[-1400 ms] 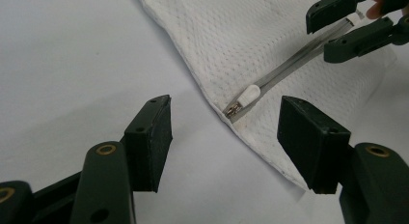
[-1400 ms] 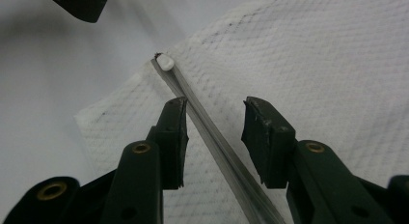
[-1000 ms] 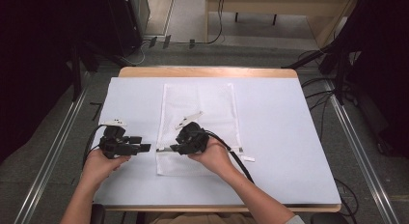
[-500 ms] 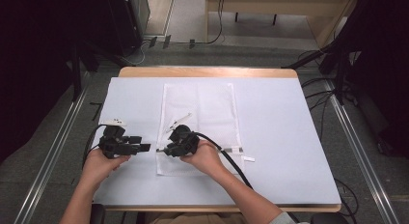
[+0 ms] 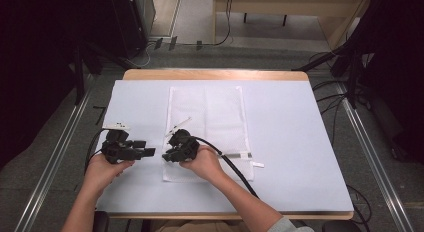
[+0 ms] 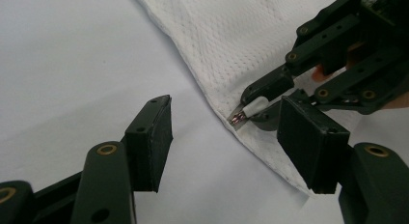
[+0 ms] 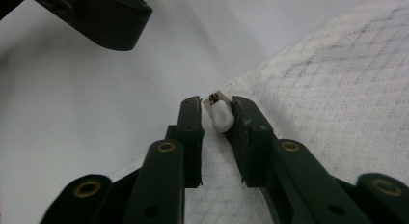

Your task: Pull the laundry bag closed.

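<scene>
A white mesh bag (image 5: 210, 112) lies flat on the white table cover (image 5: 300, 142). At the bag's left edge near its front end, my right gripper (image 5: 168, 155) is shut on the small white zipper pull (image 7: 221, 114), whose metal tip pokes out past the jaws. The left gripper view shows that pull (image 6: 251, 109) pinched at the fabric's border by the right gripper (image 6: 260, 101). Just left of the bag, my left gripper (image 5: 149, 153) hovers over bare cover, open, its jaws spread wide and holding nothing (image 6: 229, 115).
A black cable (image 5: 235, 169) trails from the right gripper across the bag's front. A zipper strip (image 5: 237, 155) and a small white tab (image 5: 257, 164) sit at the bag's right edge. Two white slips (image 5: 178, 124) lie on the mesh. Wooden table edge (image 5: 215, 74) at the back.
My right gripper has slid left across the bag to its left edge, closing the gap to the left gripper. The left gripper has stayed in place.
</scene>
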The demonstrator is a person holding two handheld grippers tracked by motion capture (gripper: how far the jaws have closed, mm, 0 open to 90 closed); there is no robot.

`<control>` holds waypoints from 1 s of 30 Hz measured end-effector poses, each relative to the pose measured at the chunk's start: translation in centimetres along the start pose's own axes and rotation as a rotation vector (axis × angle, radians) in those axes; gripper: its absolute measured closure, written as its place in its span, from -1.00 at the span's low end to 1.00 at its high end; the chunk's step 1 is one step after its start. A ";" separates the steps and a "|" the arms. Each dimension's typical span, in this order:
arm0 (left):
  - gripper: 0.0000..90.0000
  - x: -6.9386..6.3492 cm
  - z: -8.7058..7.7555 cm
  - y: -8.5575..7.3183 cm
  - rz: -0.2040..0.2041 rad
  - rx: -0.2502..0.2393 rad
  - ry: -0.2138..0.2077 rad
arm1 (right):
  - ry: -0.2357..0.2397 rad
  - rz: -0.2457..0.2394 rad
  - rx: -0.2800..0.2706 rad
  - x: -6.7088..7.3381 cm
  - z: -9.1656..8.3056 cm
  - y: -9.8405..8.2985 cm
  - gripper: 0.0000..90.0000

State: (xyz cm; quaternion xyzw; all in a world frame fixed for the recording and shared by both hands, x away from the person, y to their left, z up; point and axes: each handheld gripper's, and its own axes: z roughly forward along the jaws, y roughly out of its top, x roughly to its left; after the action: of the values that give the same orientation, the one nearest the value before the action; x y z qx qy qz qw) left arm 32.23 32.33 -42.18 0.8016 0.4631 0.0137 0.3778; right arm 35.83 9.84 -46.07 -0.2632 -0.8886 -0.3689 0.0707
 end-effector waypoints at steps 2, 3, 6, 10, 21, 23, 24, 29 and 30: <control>-0.16 0.0 0.0 0.0 0.000 0.006 -0.001 | -0.003 0.000 0.010 0.0 0.3 0.1 0.86; -0.16 0.0 0.1 0.0 0.011 0.015 0.001 | 0.007 0.001 0.009 -0.1 0.5 0.2 0.89; -0.15 -0.1 0.3 0.0 0.010 0.016 -0.006 | 0.014 0.008 0.010 -0.2 0.6 0.4 0.93; -0.12 -0.4 0.6 0.1 0.014 0.025 -0.019 | 0.005 -0.017 0.020 -0.3 0.3 0.6 0.95; 0.00 -1.0 1.2 0.4 0.015 0.050 -0.065 | -0.009 -0.057 -0.043 -0.3 -2.0 1.4 0.95; -0.02 -1.1 1.4 0.4 0.020 0.056 -0.067 | -0.009 -0.062 -0.045 -0.3 -2.1 1.5 0.95; -0.05 -1.2 1.6 0.5 0.023 0.063 -0.067 | -0.010 -0.066 -0.052 -0.1 -2.6 1.7 0.95; -0.14 -1.6 2.6 0.6 0.035 0.076 -0.063 | -0.009 -0.074 -0.062 0.1 -3.2 2.1 0.95; -0.13 -1.6 2.8 0.7 0.033 0.082 -0.068 | -0.004 -0.071 -0.063 0.2 -3.5 2.2 0.95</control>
State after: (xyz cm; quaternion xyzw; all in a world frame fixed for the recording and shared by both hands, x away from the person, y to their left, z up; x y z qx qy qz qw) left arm 32.88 29.27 -43.28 0.8241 0.4367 -0.0264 0.3597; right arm 36.54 8.80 -42.16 -0.2342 -0.8855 -0.3985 0.0473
